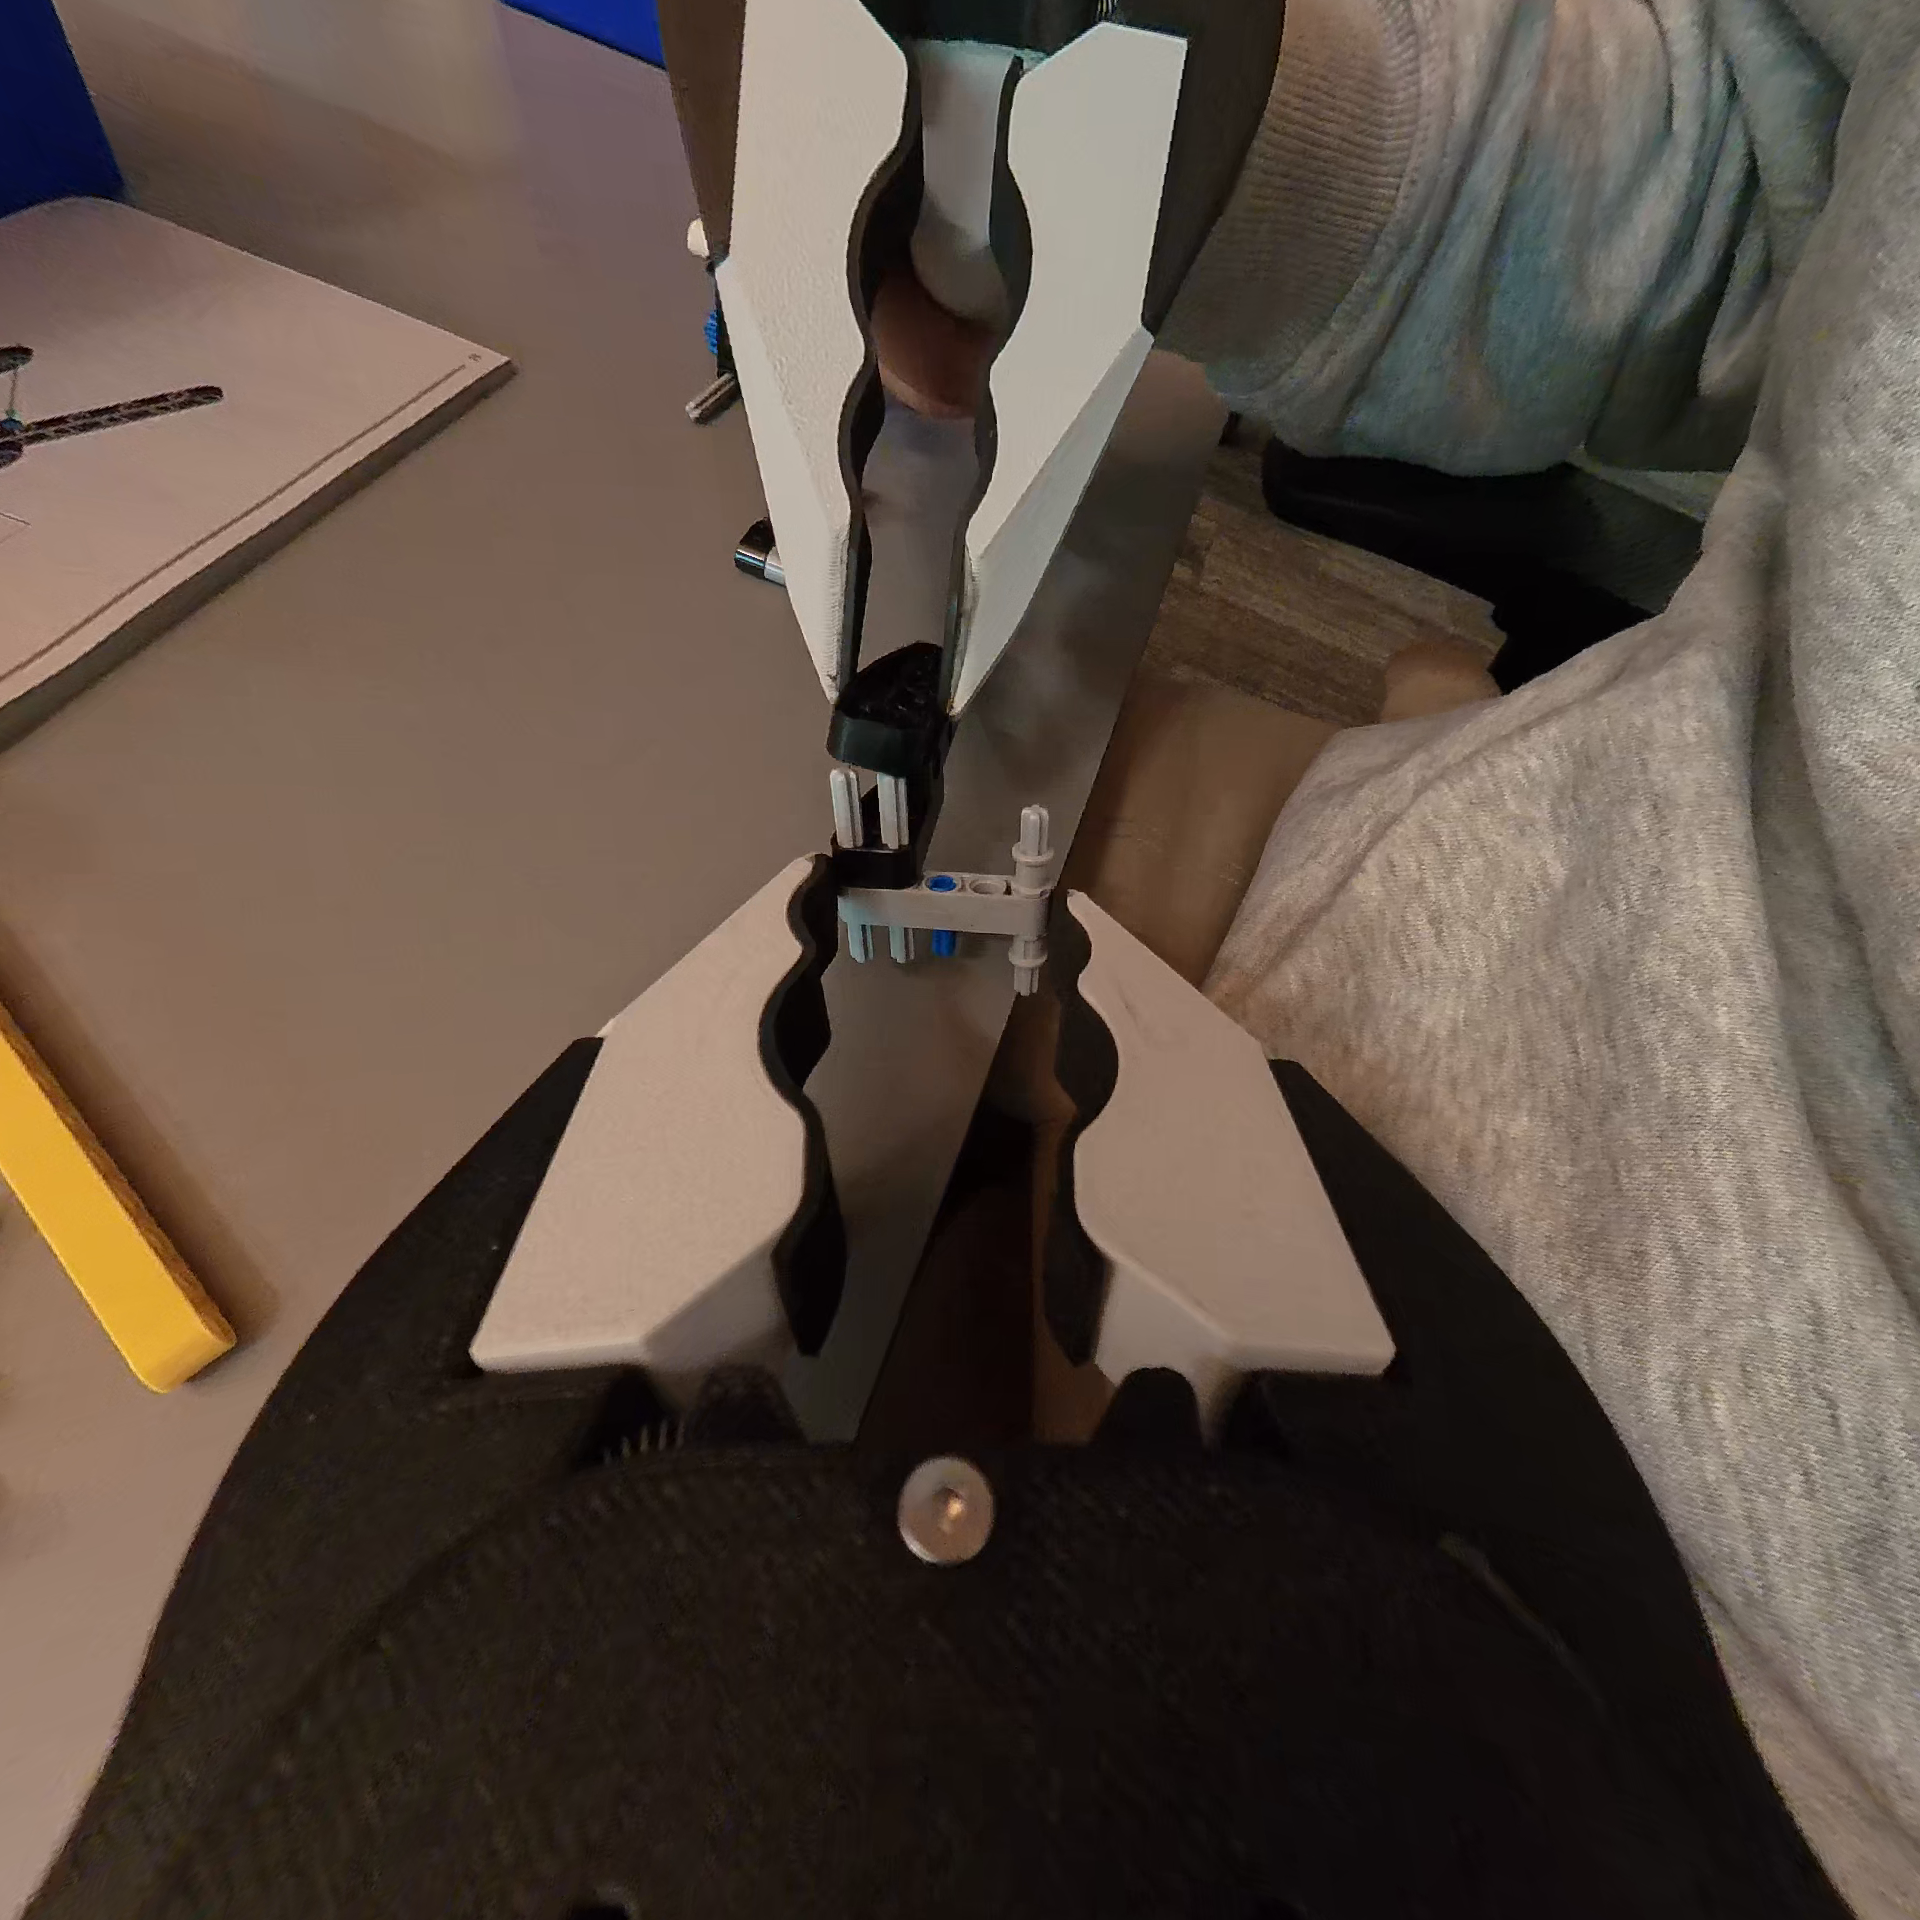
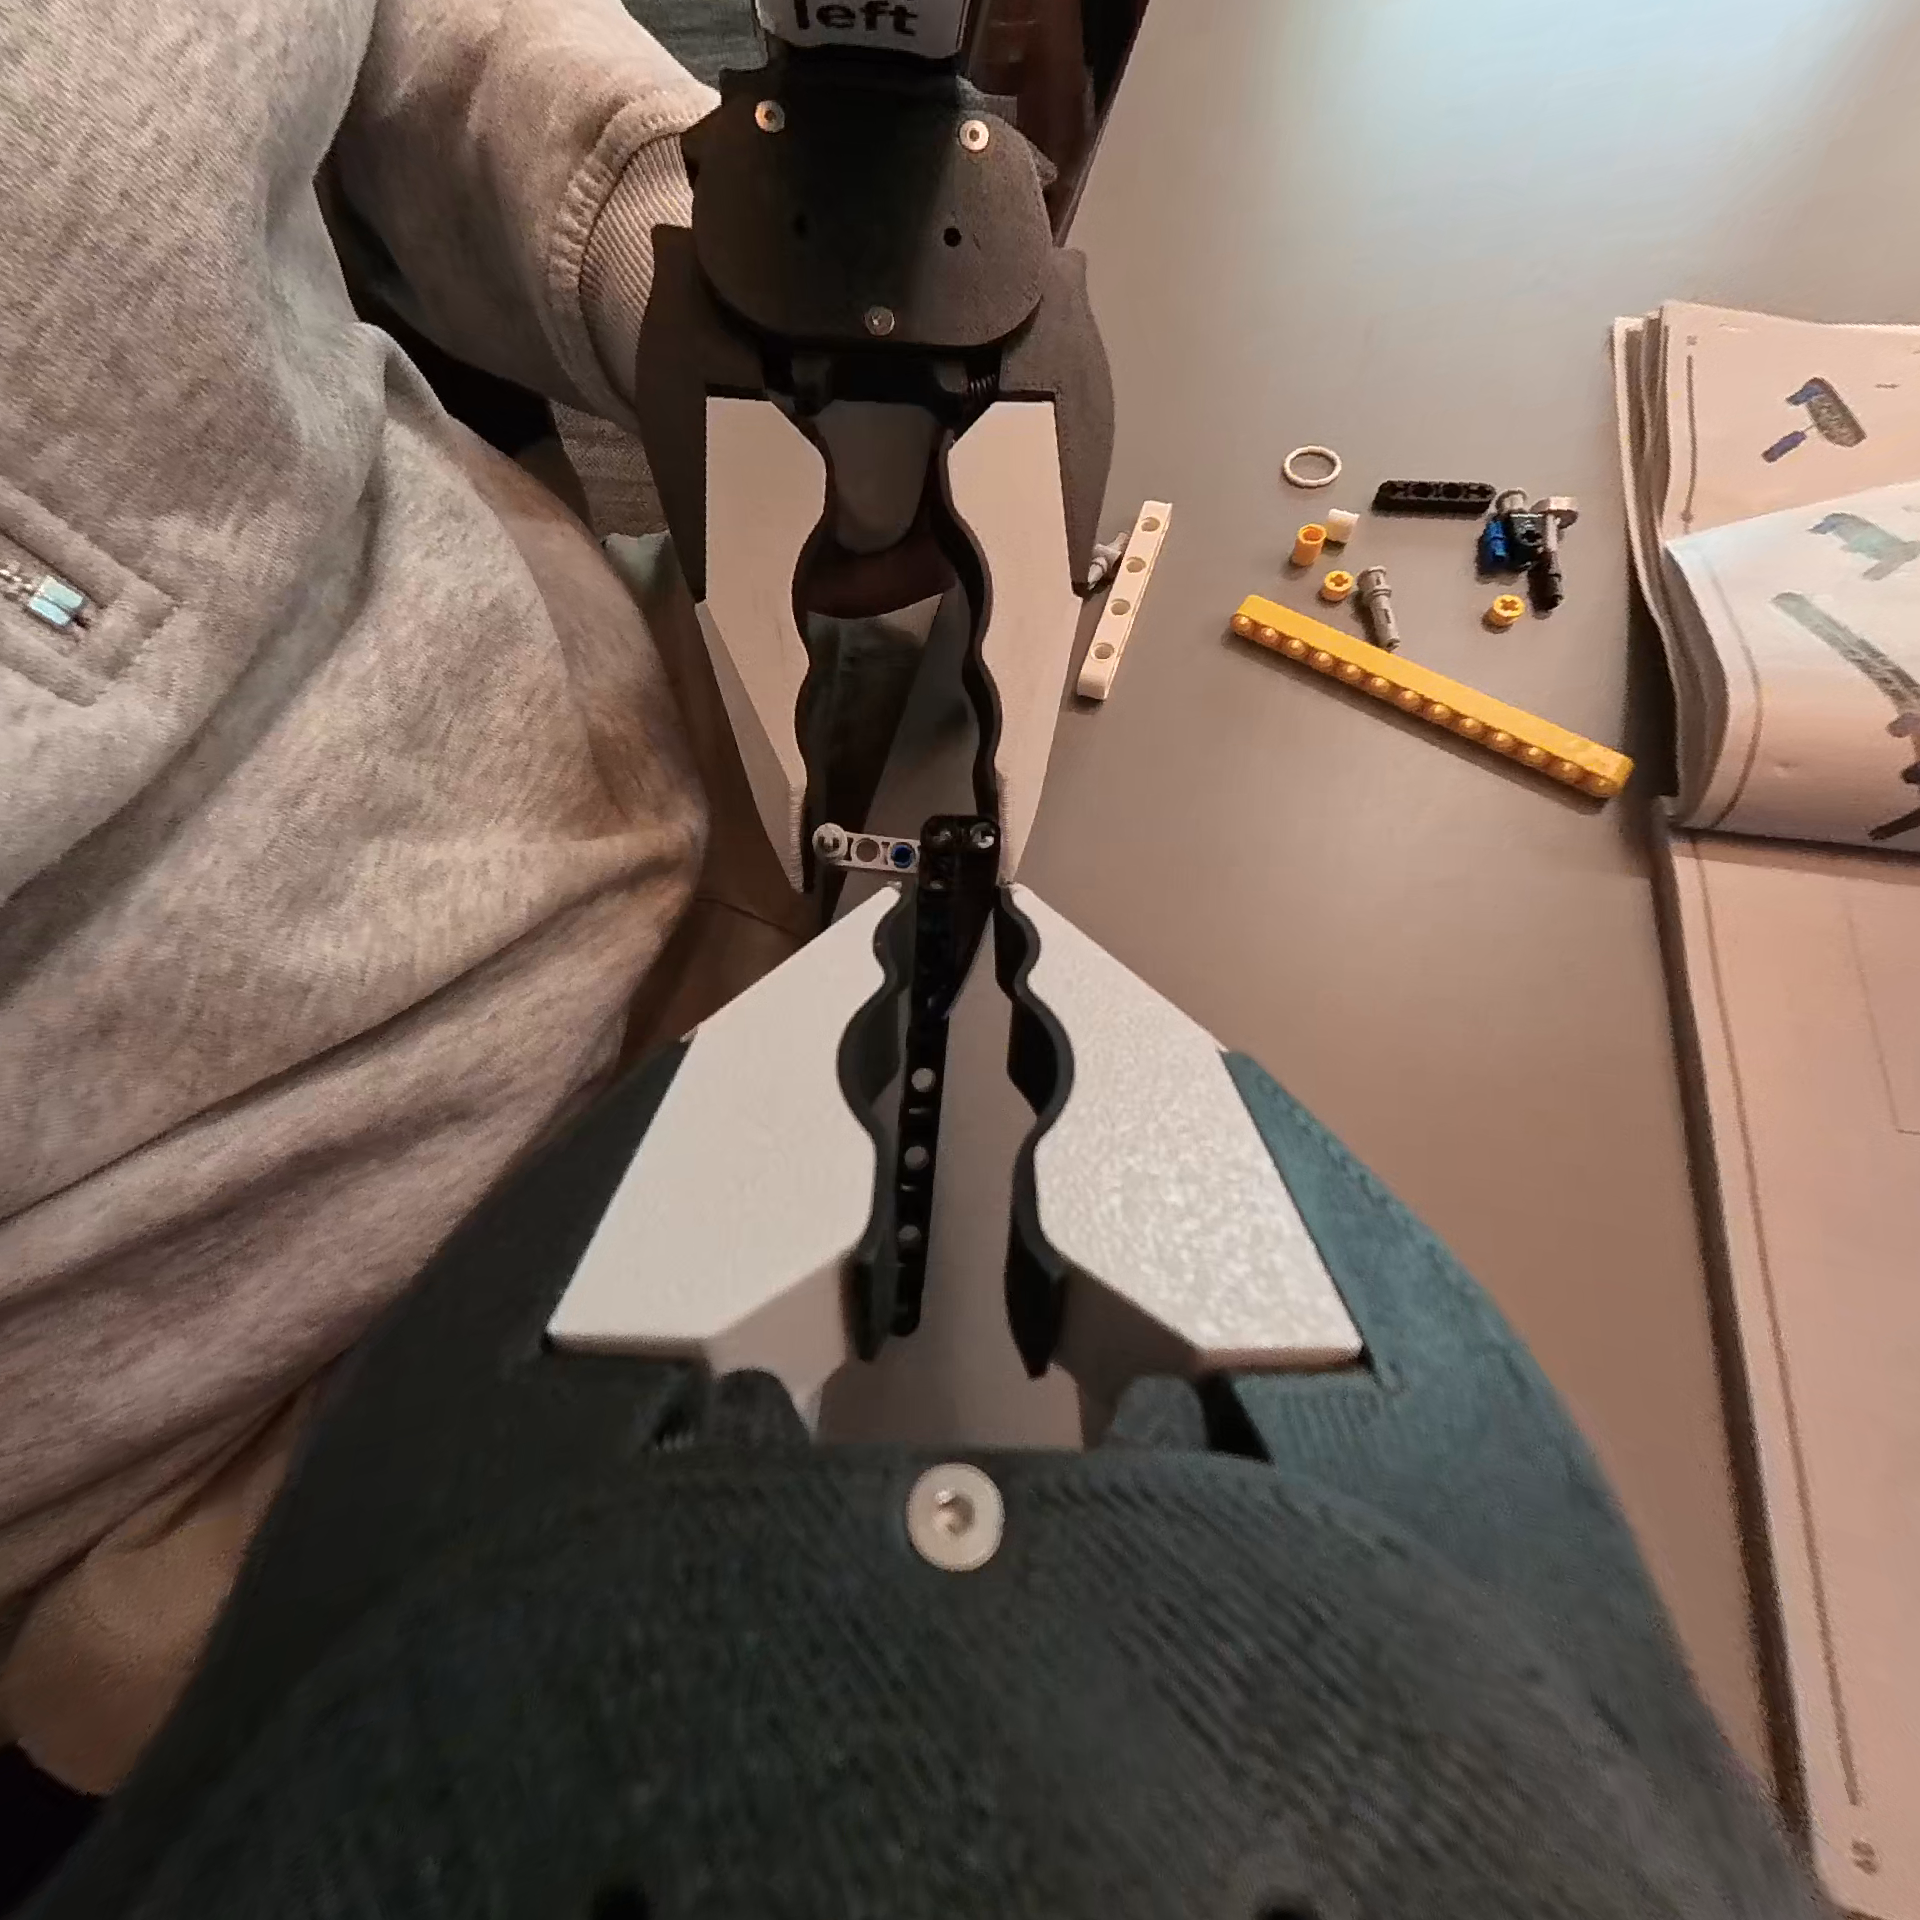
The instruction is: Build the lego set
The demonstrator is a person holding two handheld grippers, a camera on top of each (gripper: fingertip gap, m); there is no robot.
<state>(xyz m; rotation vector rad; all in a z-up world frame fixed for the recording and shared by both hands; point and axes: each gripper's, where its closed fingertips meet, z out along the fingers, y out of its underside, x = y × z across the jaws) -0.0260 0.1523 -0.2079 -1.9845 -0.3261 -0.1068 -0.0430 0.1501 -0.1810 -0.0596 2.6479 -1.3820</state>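
Left wrist view: a light grey beam (image 1: pixel 940 902) is clamped by the left gripper (image 1: pixel 935 904); at 12 o'clock, a black beam (image 1: pixel 891 712) is pinched by the right gripper (image 1: pixel 902 694).

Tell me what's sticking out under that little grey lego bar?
Under the grey bar, two pale pin ends, a blue pin tip and a grey axle show. The left gripper covers its ends.

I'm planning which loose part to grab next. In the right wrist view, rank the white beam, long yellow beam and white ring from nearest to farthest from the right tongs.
1. white beam: just right of the left tongs, nearest the right tongs.
2. long yellow beam: farther right, lying slantwise.
3. white ring: up and right, beyond both.
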